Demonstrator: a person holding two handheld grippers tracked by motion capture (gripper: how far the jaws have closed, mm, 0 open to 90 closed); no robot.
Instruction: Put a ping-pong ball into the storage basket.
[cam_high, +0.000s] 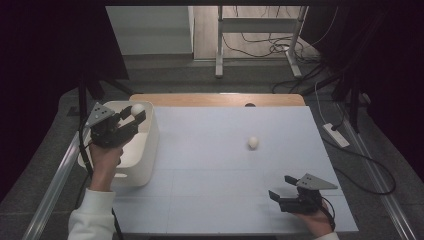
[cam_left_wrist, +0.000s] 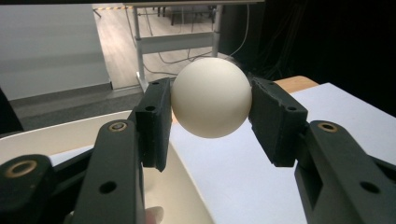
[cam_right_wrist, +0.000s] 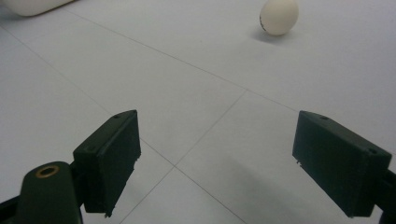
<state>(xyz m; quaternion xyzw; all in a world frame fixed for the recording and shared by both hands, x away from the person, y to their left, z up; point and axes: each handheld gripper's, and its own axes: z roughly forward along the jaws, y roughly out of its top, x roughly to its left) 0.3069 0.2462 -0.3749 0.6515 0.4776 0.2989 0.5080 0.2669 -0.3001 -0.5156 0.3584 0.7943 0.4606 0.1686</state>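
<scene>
The left gripper (cam_left_wrist: 211, 109) pinches a light, smooth, slippery white ball (cam_left_wrist: 211, 97) across its middle, over the white bin (cam_high: 145, 150).

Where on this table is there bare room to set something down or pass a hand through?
Widest free patch: the white table top between the white bin and the loose ball, running to the near edge. Another strip lies beyond that ball toward the wooden edge. Crowded: over the bin, where the left gripper holds a ball, and the right gripper corner.

High cam overhead; claw cams close, sharing table (cam_high: 225, 165).
</scene>
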